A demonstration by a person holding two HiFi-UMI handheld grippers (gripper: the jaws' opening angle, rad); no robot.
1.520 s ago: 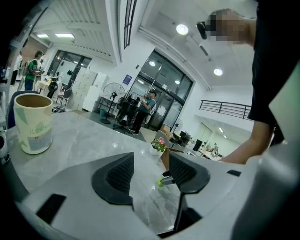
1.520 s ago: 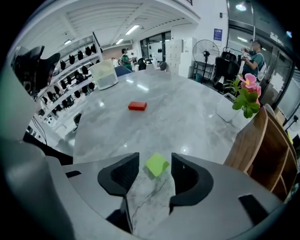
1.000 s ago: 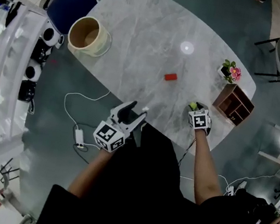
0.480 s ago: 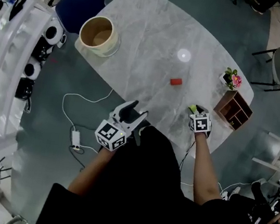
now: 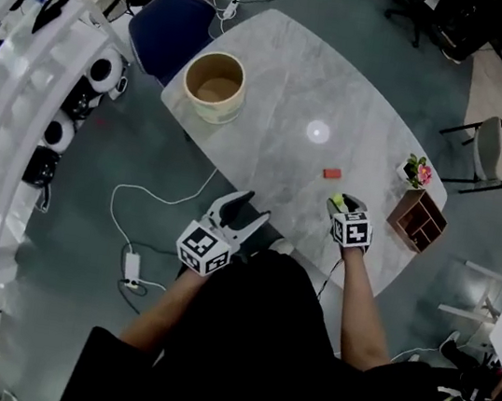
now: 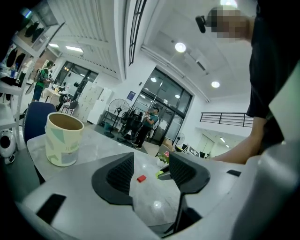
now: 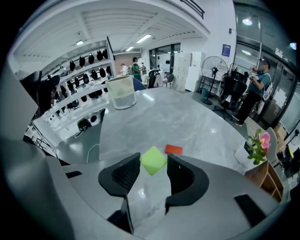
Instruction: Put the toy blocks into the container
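A round beige container (image 5: 214,85) stands at the far left end of the marble table (image 5: 291,69). A small red block (image 5: 332,173) lies on the table right of centre. My right gripper (image 5: 341,205) is just on the near side of it, shut on a lime-green block (image 5: 335,201). In the right gripper view the green block (image 7: 153,161) sits wedged between the jaw tips of the right gripper (image 7: 153,163), above the tabletop, with the red block (image 7: 173,149) beyond it. My left gripper (image 5: 241,212) hovers at the table's near edge, open and empty.
A potted pink flower (image 5: 415,171) and a small wooden shelf box (image 5: 418,219) sit at the table's right end. A blue chair (image 5: 169,31) stands behind the container. A cable with a power adapter (image 5: 132,266) lies on the floor at left.
The right gripper has lifted off the table with the green block in it. The left gripper has shifted a little. The head camera has moved, so the table sits further right in view.
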